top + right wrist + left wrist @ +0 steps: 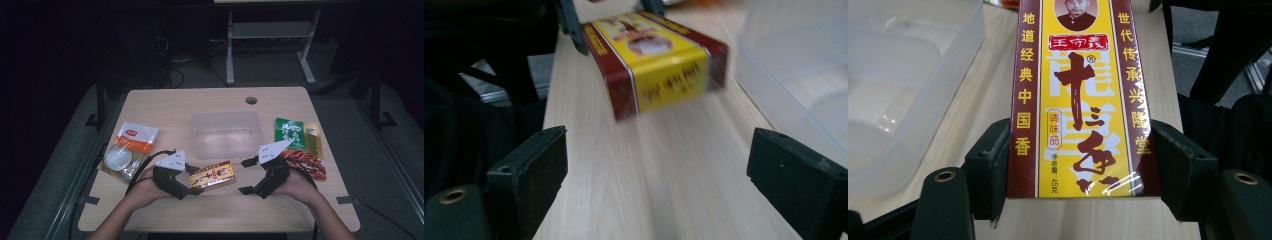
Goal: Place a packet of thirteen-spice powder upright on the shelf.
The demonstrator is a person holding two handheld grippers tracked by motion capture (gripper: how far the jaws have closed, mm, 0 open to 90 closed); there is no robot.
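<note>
A yellow and maroon box [212, 176] printed with Chinese characters lies flat on the wooden table [165, 107], just in front of a clear plastic container [225, 116]. My left gripper [194, 180] is shut on the box's near end. In the left gripper view the black pads [993, 165] press on both long sides of the box [1078, 75]. My right gripper [246, 176] stands open a little to the right of the box, facing it. In the right gripper view the box [659, 55] lies ahead of its wide-apart pads [536, 170], with bare table between them.
A white and orange packet [127, 150] lies at the table's left edge. A green packet [295, 132] and a red packet of sausages [307, 162] lie at the right. The clear container [804, 65] stands close beside the right gripper's path. A cable hole [251, 100] sits at the back.
</note>
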